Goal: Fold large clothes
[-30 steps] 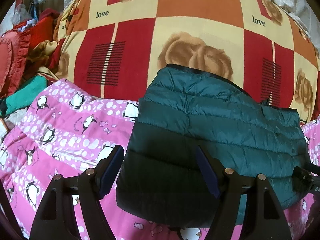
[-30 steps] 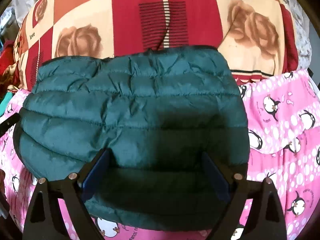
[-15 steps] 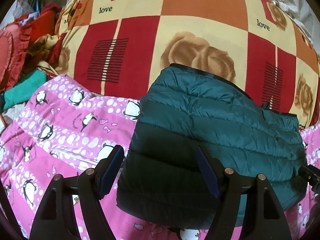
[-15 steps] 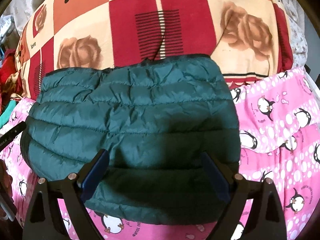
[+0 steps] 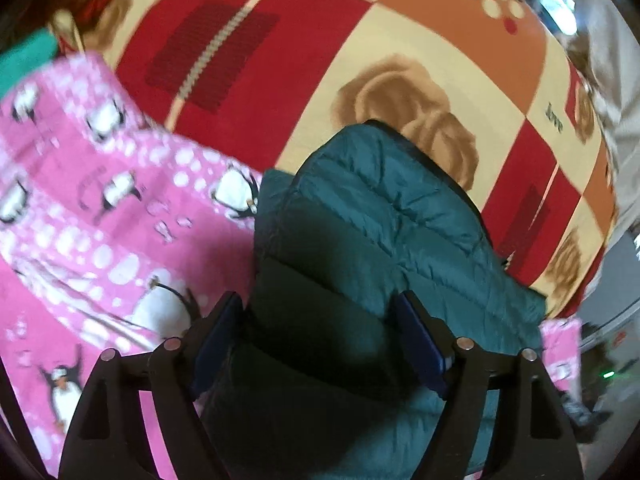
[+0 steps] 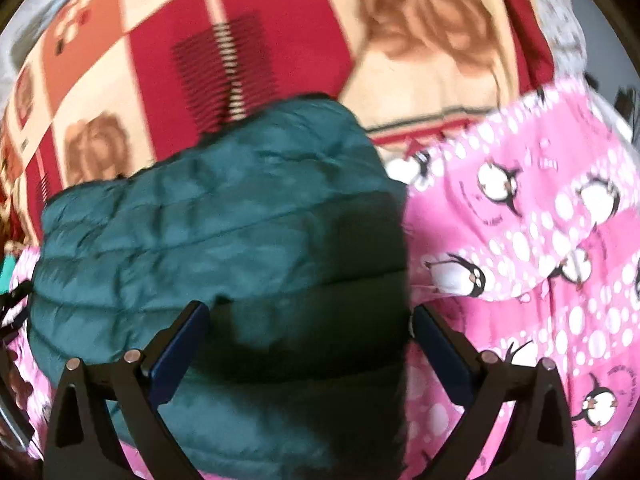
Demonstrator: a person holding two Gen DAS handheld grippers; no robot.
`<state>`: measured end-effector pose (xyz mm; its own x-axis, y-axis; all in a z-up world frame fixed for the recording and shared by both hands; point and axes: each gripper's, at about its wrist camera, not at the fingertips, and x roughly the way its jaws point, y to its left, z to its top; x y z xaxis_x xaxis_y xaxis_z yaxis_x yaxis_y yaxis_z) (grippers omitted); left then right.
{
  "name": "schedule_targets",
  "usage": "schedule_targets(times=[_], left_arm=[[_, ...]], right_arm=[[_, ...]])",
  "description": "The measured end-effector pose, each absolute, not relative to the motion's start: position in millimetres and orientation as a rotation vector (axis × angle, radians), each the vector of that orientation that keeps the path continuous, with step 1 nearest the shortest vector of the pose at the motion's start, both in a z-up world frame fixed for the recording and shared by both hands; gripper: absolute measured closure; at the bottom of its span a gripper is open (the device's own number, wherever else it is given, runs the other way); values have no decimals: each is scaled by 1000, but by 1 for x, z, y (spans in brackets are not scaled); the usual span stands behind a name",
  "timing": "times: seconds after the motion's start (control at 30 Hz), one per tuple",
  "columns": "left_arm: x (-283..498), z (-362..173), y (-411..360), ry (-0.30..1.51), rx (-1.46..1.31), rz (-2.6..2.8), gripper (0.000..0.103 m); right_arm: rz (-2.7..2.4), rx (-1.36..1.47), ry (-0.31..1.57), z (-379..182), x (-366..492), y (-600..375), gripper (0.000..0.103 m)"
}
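Observation:
A dark green quilted puffer jacket lies folded into a compact bundle on the bed, partly on a pink penguin blanket and partly on a red-and-cream checked quilt. My left gripper is open, its jaws spread over the jacket's left end. My right gripper is open over the right end of the jacket, the right finger at the jacket's edge beside the pink blanket. Neither holds anything. Both views are blurred.
The checked quilt bulges behind the jacket. A teal cloth and other clothes lie at the far left. Floor and grey clutter show at the right edge of the left wrist view.
Both cameras have swung and tilted; the views are now blurred. The left gripper has shifted over the jacket's left end and the right towards its right edge. Both jaws stay open.

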<state>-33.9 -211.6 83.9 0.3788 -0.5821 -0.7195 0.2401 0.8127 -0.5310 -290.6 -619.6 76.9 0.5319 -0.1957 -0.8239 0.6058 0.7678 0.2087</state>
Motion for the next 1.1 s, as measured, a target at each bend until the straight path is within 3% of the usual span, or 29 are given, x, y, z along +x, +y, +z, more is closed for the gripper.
schedule_targets(times=[0.17, 0.43, 0.57, 0.67, 0.7, 0.73, 0.83, 1.1], left_arm=[[-12, 53, -210, 1168, -500, -601, 35], [-3, 36, -227, 1202, -540, -657, 30], [-2, 36, -232, 1213, -567, -714, 59], [-13, 48, -227, 1187, -553, -734, 79], [-17, 55, -225, 1177, -542, -742, 83], [-18, 59, -224, 1173, -539, -748, 85], [-31, 80, -217, 1154, -532, -773, 90], [-77, 133, -169, 1141, -530, -846, 92]], right_arm=[[-430, 675, 886, 50, -288, -655, 0], [-268, 745, 928, 25, -260, -677, 0], [-180, 821, 909, 20, -255, -679, 2], [-152, 799, 865, 29, -256, -667, 26], [-146, 806, 855, 32, -258, -665, 39], [-143, 812, 840, 37, -262, -663, 49], [-122, 816, 799, 56, -273, -656, 63], [-18, 820, 774, 117, -323, -609, 66]])
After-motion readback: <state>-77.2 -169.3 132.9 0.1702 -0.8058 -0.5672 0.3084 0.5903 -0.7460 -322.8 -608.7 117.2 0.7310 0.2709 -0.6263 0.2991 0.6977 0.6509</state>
